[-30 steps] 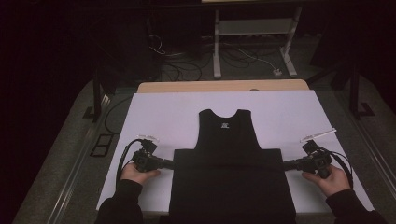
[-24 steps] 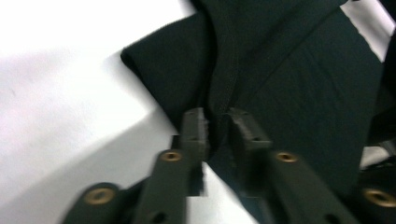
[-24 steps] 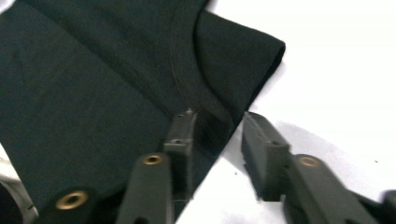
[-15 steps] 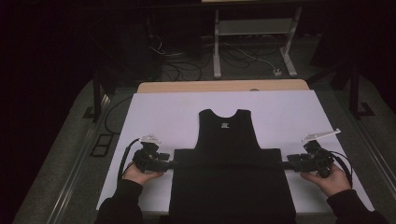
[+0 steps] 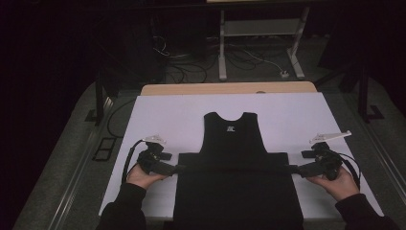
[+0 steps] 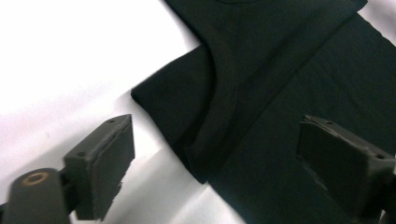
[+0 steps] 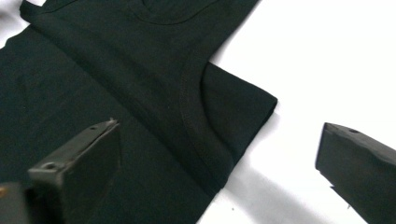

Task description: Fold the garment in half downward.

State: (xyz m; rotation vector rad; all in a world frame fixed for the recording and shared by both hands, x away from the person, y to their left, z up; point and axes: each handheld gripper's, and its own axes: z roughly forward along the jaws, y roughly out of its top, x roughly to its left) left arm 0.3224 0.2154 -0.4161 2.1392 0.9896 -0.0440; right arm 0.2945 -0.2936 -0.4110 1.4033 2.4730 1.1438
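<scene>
High view: black tank top lies flat on the white table, fold line running left to right. Left gripper and right gripper sit at opposite fold ends, jaws just opened, nothing held; each is equally near.

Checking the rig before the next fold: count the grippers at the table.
2. The left gripper is at the black top's left edge; the right gripper at its right edge. Both open.
</scene>
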